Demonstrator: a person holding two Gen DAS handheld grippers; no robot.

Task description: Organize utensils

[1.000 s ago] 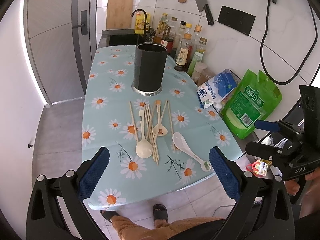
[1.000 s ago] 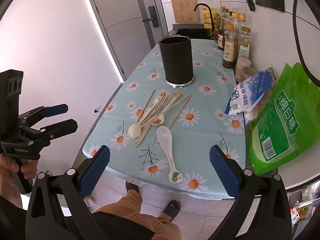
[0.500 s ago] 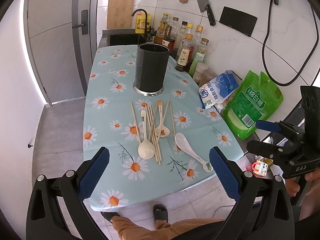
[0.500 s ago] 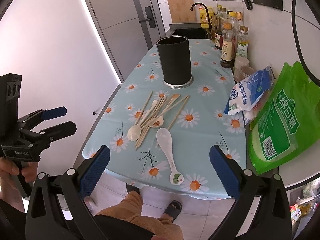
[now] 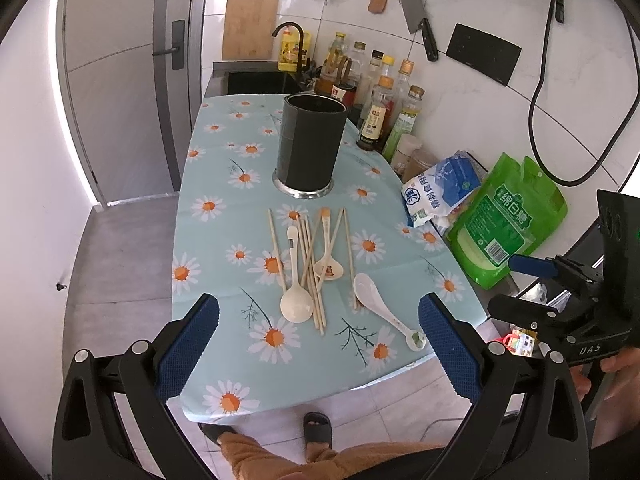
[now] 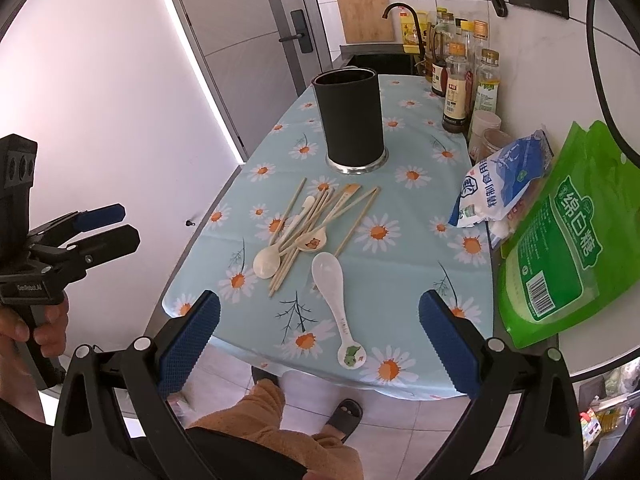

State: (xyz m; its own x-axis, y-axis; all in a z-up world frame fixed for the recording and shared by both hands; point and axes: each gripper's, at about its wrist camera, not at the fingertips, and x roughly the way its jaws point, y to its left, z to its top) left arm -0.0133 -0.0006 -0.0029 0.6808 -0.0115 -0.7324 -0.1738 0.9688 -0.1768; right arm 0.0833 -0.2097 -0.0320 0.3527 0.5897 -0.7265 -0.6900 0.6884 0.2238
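- The left tongs (image 5: 318, 344) hover above the near edge of the tabletop (image 5: 216, 240), blue pads wide apart, nothing between them.
- The right tongs (image 6: 319, 340) also hang over the near edge with pads wide apart and bare.
- In the right wrist view the left tongs show at the far left, held by a hand (image 6: 36, 326); their two fingers stand apart there too.
- In the left wrist view the right tongs appear at the far right, fingers parted, well off the tabletop's side.
- A black holder (image 5: 311, 148) stands upright on a metal base, beyond the utensils, toward the far half of the daisy-print cloth.
- Just in front of it lies a loose pile of chopsticks (image 5: 310, 268), running roughly lengthwise and crossing one another.
- A cream spoon (image 5: 295, 300) lies among them, bowl toward the near edge, handle pointing at the holder.
- A small spoon (image 5: 329, 268) with a printed bowl rests on the sticks to the right of the cream one.
- A white spoon (image 5: 380, 306) lies alone just right of the pile, bowl beside the sticks' near ends, handle angled toward the near right corner.
- A blue-white bag (image 5: 440, 190) and a green bag (image 5: 506, 220) sit at the right edge, with bottles (image 5: 380, 116) lined up by the wall behind.
- A slippered foot (image 5: 318, 428) shows on the floor below the tabletop.
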